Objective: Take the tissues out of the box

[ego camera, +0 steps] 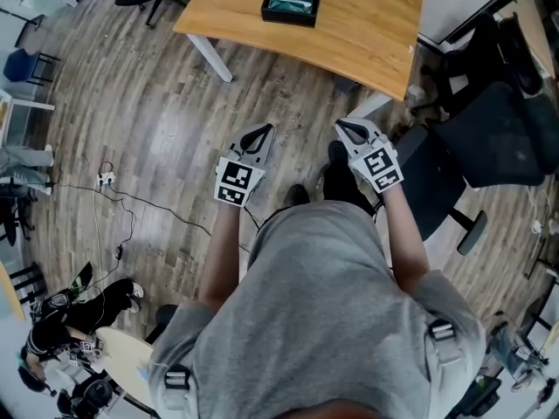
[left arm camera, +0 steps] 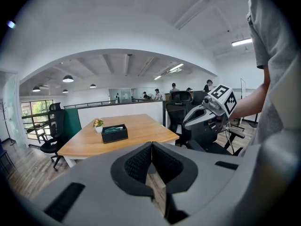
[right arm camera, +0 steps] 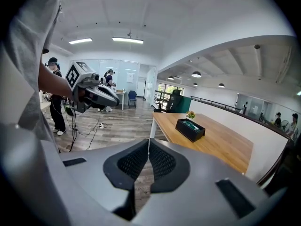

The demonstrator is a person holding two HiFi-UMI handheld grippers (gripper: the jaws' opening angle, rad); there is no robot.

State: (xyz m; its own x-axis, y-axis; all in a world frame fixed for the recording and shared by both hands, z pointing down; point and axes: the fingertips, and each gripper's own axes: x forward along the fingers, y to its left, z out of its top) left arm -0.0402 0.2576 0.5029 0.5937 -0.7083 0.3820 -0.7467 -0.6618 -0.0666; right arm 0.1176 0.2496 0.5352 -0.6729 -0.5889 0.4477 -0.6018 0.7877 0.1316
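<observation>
Both tools empty. My left gripper (ego camera: 260,133) has its jaws pressed together with nothing between them, and so does my right gripper (ego camera: 348,129); the two gripper views show only floor past the pads.

The box (ego camera: 291,5) sits on the table (ego camera: 367,33), straight ahead and well apart from both tools, with open floor between us. In the head view it lies up-frame, roughly between the two grippers and a bit more to the left one's side, so I judge the left slightly nearer, though it's close. The box's long axis runs across my line of reach, slightly tilted.

The box falls left of my left jaws' line and right of my right jaws' line. Something teal shows inside it, but a tissue is too small to make out.

Next I need to close in on the table.
</observation>
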